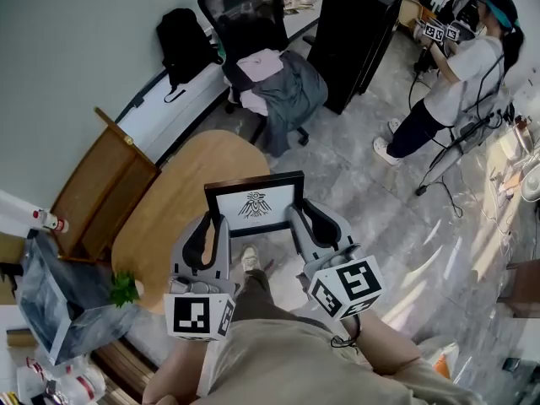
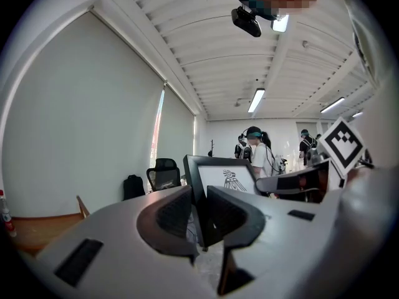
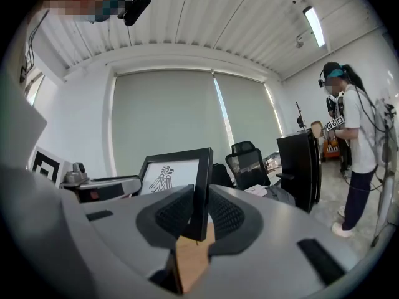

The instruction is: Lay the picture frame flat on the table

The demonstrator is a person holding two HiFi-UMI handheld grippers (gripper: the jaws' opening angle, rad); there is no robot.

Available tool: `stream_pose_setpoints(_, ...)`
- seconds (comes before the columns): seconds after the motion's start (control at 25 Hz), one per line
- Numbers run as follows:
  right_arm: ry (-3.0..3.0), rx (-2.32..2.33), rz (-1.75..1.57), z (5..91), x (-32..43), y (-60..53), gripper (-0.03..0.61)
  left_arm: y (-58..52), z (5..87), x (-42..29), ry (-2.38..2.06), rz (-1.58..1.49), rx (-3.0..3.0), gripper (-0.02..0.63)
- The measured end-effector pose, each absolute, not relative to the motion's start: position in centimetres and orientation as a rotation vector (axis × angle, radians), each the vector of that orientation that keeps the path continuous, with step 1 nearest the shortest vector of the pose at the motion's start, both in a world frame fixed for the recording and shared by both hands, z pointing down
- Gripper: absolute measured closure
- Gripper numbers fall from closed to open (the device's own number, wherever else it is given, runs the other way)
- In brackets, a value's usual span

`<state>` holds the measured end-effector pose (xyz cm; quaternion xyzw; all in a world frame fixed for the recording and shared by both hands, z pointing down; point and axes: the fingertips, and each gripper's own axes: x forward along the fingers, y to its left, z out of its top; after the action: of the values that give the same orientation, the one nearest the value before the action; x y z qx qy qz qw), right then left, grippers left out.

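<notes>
A black picture frame (image 1: pixel 255 203) with a bird drawing on white is held upright above the near edge of the round wooden table (image 1: pixel 169 209). My left gripper (image 1: pixel 218 228) is shut on the frame's left side (image 2: pixel 194 195). My right gripper (image 1: pixel 297 218) is shut on its right side (image 3: pixel 201 185). In the left gripper view the frame (image 2: pixel 224 176) stands between the jaws, and in the right gripper view its print (image 3: pixel 167 176) faces me.
A wooden panel (image 1: pixel 101 184) leans at the table's left. A small green plant (image 1: pixel 124 289) sits near a grey box (image 1: pixel 51 298). An office chair with clothes (image 1: pixel 270 83), a black cabinet (image 1: pixel 354 32) and a person (image 1: pixel 456 74) stand beyond the table.
</notes>
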<state>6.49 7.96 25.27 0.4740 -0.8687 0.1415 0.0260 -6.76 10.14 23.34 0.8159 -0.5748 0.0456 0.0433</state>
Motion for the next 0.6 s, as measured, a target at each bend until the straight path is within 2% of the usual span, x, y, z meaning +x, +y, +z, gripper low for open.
stream_pose_setpoints(0.28, -2.655, 1.449, 0.506, 24.9, 0.9, -2.6, 0.523, -0.5, 23.6, -12.6, -1.706, 0.123, 2.411, 0.541)
stream_pose_setpoints(0.6, -2.604, 1.484, 0.559, 25.3, -2.1, -9.2, 0.523, -7.3, 23.7, -15.5, -1.653, 0.152, 2.431, 0.54)
